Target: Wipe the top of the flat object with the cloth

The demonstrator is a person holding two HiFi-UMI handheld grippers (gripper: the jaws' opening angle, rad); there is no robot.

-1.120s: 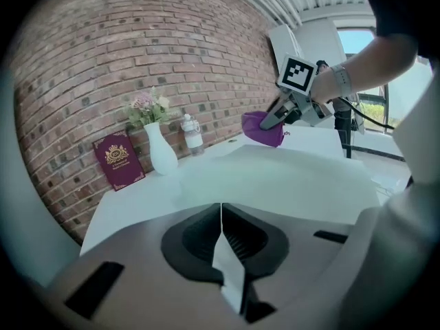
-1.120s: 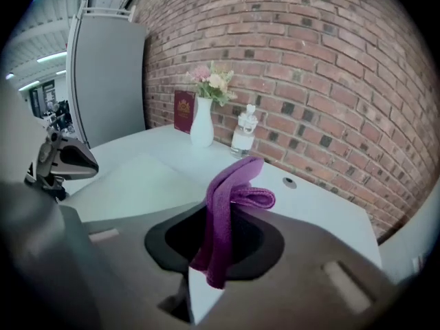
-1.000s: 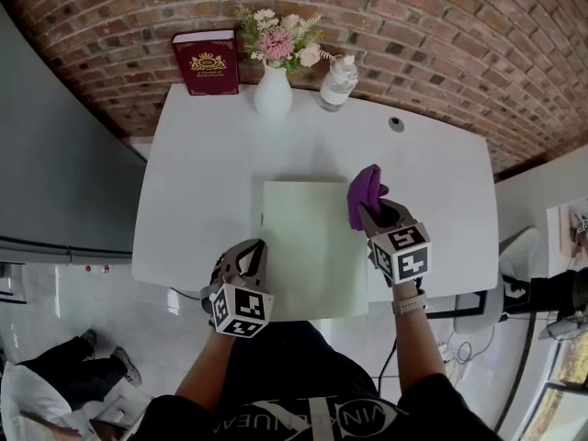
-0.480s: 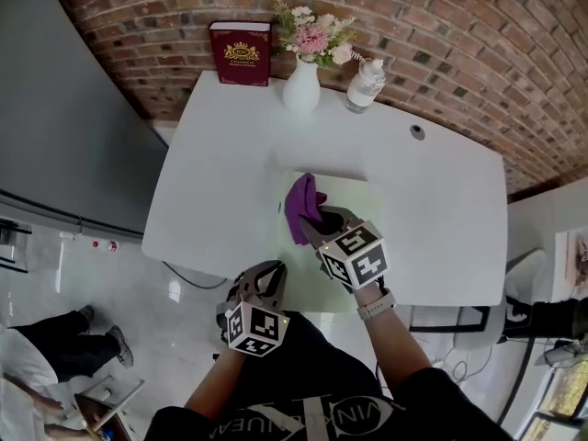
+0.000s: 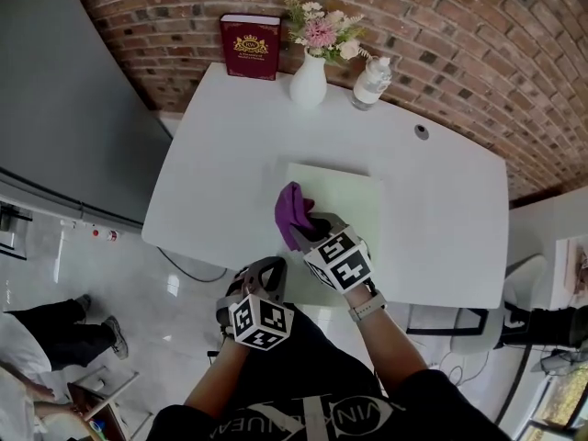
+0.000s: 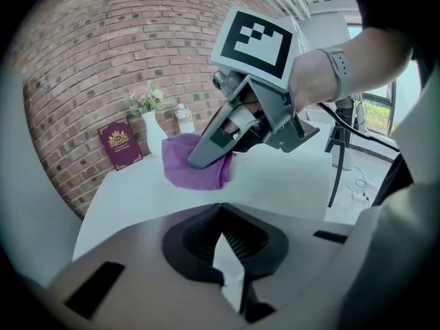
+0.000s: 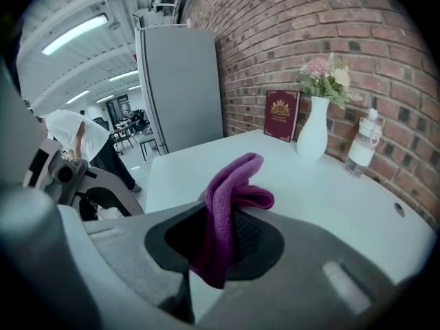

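Note:
A pale green flat object [image 5: 347,200] lies on the white table [image 5: 220,154]. My right gripper [image 5: 312,230] is shut on a purple cloth [image 5: 292,211], which bunches out past the jaws at the flat object's left edge. In the right gripper view the cloth [image 7: 232,191] hangs folded between the jaws. In the left gripper view the same cloth [image 6: 194,163] rests low over the table surface. My left gripper [image 5: 267,274] is shut with nothing in it, at the table's near edge, just left of the flat object's near corner.
At the back of the table, against the brick wall, stand a red book [image 5: 250,46], a white vase of flowers [image 5: 309,83] and a clear bottle [image 5: 371,83]. A cable hole [image 5: 422,131] lies back right. A grey cabinet [image 7: 180,88] and a person [image 5: 32,356] are to the left.
My right gripper carried the cloth from the flat object's right edge across to its left edge. The left gripper drew back toward the table's near edge.

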